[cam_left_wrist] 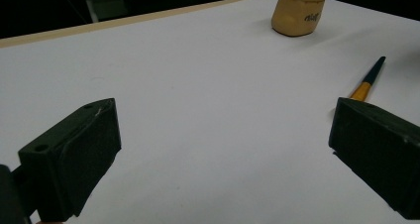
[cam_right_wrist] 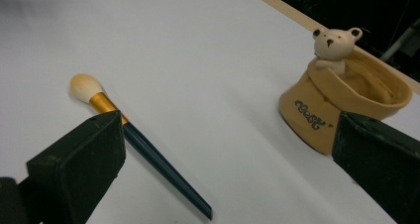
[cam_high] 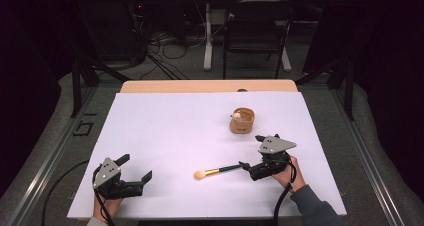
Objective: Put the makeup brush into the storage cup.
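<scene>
A makeup brush (cam_high: 216, 171) lies flat on the white counter (cam_high: 165, 131), near the front edge and right of the middle, its pale bristle tip pointing left and its dark handle running toward the right gripper (cam_high: 250, 153). In the right gripper view the brush (cam_right_wrist: 143, 145) passes just beside the left jaw, on the inner side, with the handle end lying between the two jaws. Those jaws stand wide apart and hold nothing. Behind the brush, toward the far right part of the counter, stands a tan holder (cam_high: 242, 121) shaped like a soft pouch, upright, with a small bear figure (cam_right_wrist: 334, 44) on its rim and an open mouth.

The left gripper (cam_high: 136, 167) rests near the front left corner, well apart from the brush, its jaws also spread wide and empty.

The step in hand appears to be the approach for picking up the brush, likely to stand it in the holder. The next move calls for lowering the right gripper so the handle sits squarely between the jaws, then closing on the slim handle without rolling it away.
</scene>
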The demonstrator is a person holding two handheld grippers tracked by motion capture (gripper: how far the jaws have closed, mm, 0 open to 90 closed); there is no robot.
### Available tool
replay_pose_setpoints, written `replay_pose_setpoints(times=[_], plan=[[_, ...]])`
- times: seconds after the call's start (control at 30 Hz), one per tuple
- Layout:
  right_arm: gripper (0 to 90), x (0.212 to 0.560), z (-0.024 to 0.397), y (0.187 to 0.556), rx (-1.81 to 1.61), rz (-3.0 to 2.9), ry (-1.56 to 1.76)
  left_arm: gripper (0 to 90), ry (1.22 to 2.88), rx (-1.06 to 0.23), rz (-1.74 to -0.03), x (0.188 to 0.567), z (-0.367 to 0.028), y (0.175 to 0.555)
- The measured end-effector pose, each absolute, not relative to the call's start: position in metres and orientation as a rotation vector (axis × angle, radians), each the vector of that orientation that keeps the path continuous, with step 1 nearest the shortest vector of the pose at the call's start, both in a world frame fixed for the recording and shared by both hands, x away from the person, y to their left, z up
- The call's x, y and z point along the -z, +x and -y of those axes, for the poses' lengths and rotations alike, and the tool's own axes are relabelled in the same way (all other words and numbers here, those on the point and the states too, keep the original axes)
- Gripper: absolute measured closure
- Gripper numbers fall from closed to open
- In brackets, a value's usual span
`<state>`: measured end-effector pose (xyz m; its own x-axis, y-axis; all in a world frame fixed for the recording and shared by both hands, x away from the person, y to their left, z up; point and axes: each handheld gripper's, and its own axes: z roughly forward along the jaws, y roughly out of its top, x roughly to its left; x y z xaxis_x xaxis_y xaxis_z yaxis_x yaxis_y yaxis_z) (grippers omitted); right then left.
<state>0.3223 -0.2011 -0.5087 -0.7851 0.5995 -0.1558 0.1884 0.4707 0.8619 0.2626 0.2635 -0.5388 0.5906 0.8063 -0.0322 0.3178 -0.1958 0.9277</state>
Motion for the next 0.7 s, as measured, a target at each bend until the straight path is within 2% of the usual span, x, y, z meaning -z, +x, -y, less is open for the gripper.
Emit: replay_pose_setpoints(times=[0.7], plan=[[0.0, 0.496, 0.16, 0.343, -1.073, -2.526, 0.482, 0.0, 1.769, -0.575, -0.927, 0.539, -0.263, 0.262]])
